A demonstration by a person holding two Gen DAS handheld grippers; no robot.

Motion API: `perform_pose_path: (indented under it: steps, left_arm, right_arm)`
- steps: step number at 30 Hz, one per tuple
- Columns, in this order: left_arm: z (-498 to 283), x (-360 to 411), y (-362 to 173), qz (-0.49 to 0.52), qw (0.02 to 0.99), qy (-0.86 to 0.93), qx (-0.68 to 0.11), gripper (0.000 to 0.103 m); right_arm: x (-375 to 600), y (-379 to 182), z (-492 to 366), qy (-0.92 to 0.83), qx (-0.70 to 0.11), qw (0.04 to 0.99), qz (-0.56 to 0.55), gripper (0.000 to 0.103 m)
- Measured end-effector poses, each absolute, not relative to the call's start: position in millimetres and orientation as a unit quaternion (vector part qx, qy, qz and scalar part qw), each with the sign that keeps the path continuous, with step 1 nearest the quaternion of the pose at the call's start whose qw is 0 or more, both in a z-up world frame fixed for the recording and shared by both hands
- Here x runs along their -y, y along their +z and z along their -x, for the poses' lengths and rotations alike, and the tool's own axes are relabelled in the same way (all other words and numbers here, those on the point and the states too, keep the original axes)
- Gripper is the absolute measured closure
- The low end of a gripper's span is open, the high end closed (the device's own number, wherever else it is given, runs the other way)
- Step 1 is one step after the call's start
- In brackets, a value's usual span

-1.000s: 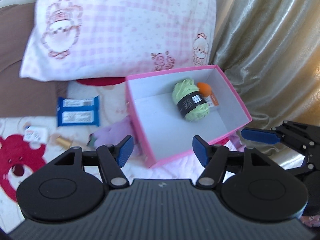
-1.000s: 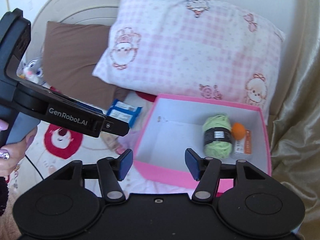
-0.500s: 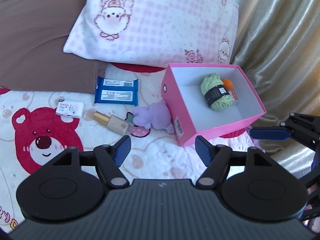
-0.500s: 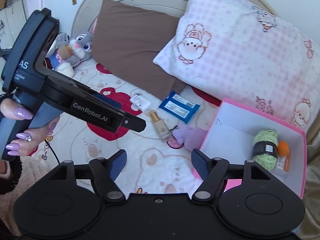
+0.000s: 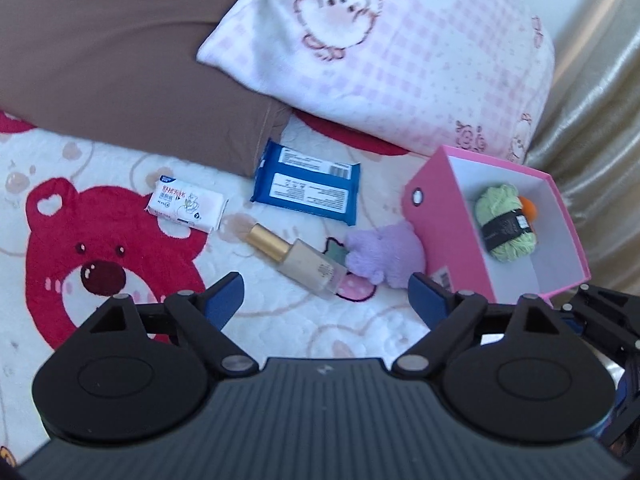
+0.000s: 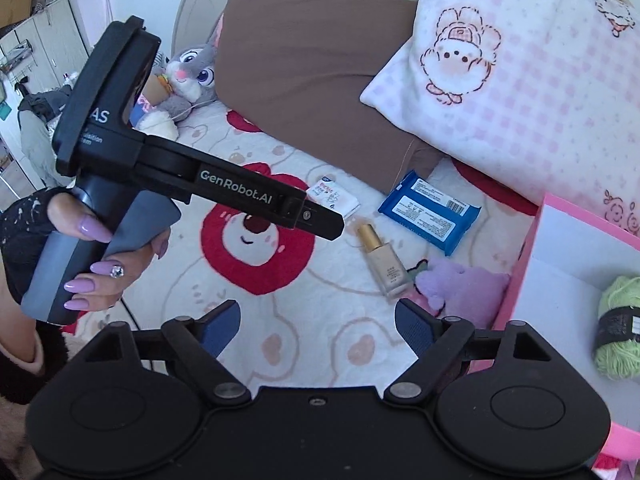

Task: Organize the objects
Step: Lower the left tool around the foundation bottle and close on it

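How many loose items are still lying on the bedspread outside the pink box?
4: white tissue pack farthest left, blue wipes pack by the brown pillow, gold-capped bottle in the middle, purple plush against the pink box. More may be hidden.

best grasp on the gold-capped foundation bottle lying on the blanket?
Probably the clear rectangular glass foundation bottle at mid-body, from above, fingers across its flat long sides. It lies flat, gold cap up-left; the purple plush toy crowds its base, so stay nearer the cap.
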State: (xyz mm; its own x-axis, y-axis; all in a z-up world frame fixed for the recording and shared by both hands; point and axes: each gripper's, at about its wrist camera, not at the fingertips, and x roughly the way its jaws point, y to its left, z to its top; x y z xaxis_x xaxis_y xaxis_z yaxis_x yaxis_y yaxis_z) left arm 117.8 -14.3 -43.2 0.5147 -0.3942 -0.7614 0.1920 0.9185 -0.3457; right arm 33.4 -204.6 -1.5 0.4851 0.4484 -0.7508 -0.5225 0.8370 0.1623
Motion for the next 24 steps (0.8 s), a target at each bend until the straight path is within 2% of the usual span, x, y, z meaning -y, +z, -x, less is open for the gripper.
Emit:
perform_pose_path:
  steps: [5, 13, 20, 24]
  left_arm:
    - [-132, 11, -82, 0.124, 0.861, -0.170, -0.463, 0.009]
    - [-145, 7, -137, 0.188, 0.838, -0.194, -0.474, 0.010]
    - [-148, 17, -169, 0.227, 0.824, -0.188, -0.483, 0.011]
    - [-148, 24, -181, 0.228, 0.824, -0.181, -0.486, 0.014]
  right_arm:
    - [186, -30, -49, 0.264, -0.382, 0.878, 0.117, 0.016]
    - [178, -86, -76, 0.228, -0.402, 0.882, 0.089, 0.016]
    - [164, -121, -90, 0.203, -0.370, 0.891, 0.169, 0.016]
    - [166, -133, -102, 0.208, -0.362, 0.896, 0.154, 0.017]
